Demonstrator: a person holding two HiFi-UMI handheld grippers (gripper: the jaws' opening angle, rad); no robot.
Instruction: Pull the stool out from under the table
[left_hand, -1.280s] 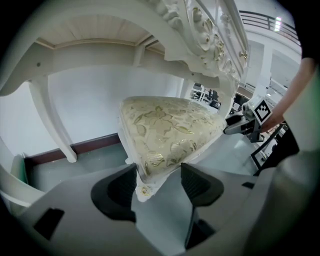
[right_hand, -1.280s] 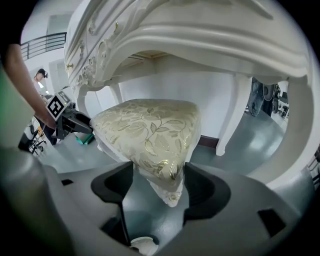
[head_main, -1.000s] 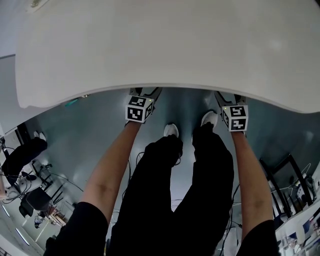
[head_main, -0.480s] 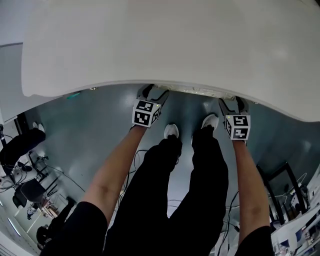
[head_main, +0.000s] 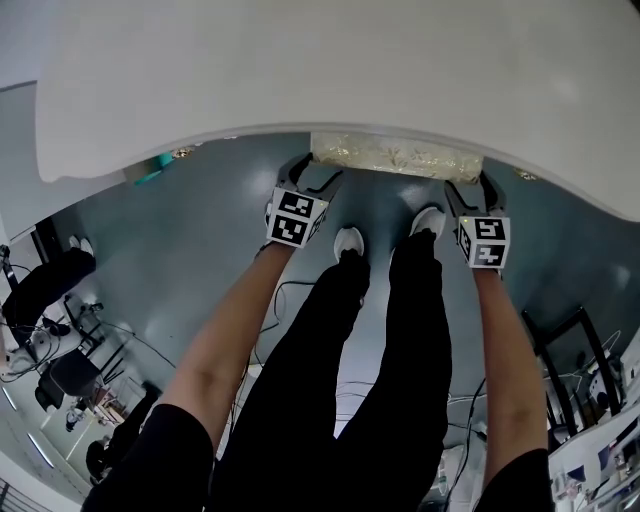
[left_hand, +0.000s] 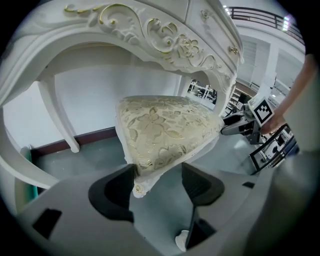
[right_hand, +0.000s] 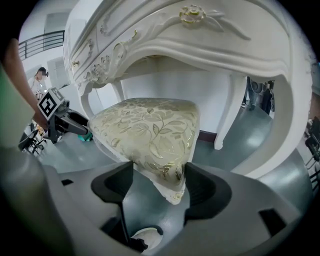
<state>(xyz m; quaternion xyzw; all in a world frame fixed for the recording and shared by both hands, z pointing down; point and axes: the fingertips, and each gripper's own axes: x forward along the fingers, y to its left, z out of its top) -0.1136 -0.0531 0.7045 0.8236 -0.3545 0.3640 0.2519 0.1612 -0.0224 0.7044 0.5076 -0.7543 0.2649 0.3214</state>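
Observation:
The stool (head_main: 395, 157) has a cream seat with gold leaf pattern; its near edge shows just past the rim of the white carved table (head_main: 300, 70). My left gripper (head_main: 318, 178) holds the seat's left corner and my right gripper (head_main: 478, 188) its right corner. In the left gripper view the stool (left_hand: 165, 132) has its corner between the jaws of the left gripper (left_hand: 157, 182), pads against it. In the right gripper view the stool (right_hand: 150, 132) sits the same way in the right gripper (right_hand: 157, 185). Its legs are hidden.
The person's legs and white shoes (head_main: 348, 242) stand right behind the stool on the grey floor. Curved table legs (left_hand: 62, 125) (right_hand: 227, 115) flank the stool. A teal object (head_main: 155, 165) lies on the floor at left; cables and black stands lie behind.
Both grippers have drawn back toward the person, and the stool's seat edge, hidden under the tabletop before, now shows past its rim.

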